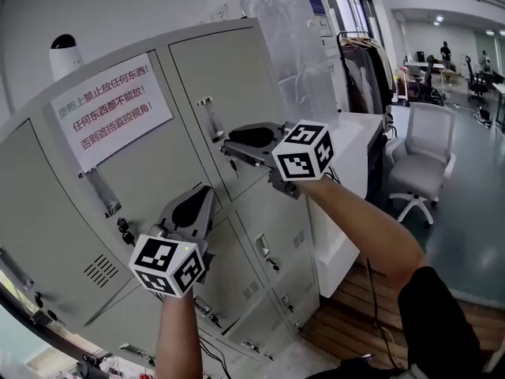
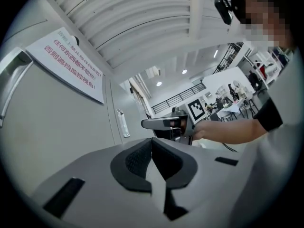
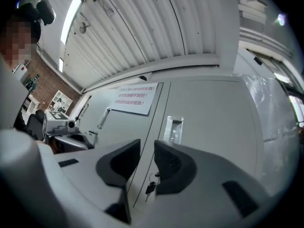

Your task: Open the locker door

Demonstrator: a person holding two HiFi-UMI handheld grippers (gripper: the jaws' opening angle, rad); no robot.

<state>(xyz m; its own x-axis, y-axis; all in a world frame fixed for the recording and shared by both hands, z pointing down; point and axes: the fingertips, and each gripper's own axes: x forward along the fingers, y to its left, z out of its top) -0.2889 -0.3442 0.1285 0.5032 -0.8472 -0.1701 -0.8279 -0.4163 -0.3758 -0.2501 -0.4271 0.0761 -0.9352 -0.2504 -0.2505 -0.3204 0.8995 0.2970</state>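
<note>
A bank of grey metal lockers [image 1: 158, 172] fills the head view. The upper right door [image 1: 237, 69] is closed and has a recessed handle [image 1: 207, 118] with a key [image 1: 233, 164] in the lock below it. My right gripper [image 1: 229, 143] points at that door just under the handle. In the right gripper view it [image 3: 147, 148] stands open with nothing between the pads; the handle [image 3: 173, 129] and key [image 3: 150, 188] show beyond the gap. My left gripper [image 1: 207, 192] hovers lower left near the lockers. Its pads [image 2: 152, 144] meet, holding nothing.
A white sign with red print [image 1: 110, 109] is stuck on the neighbouring door. A white device [image 1: 65, 54] stands on top of the lockers. To the right are a white cabinet [image 1: 359, 144], a white swivel chair [image 1: 426, 156] and clothes on a rack [image 1: 367, 69].
</note>
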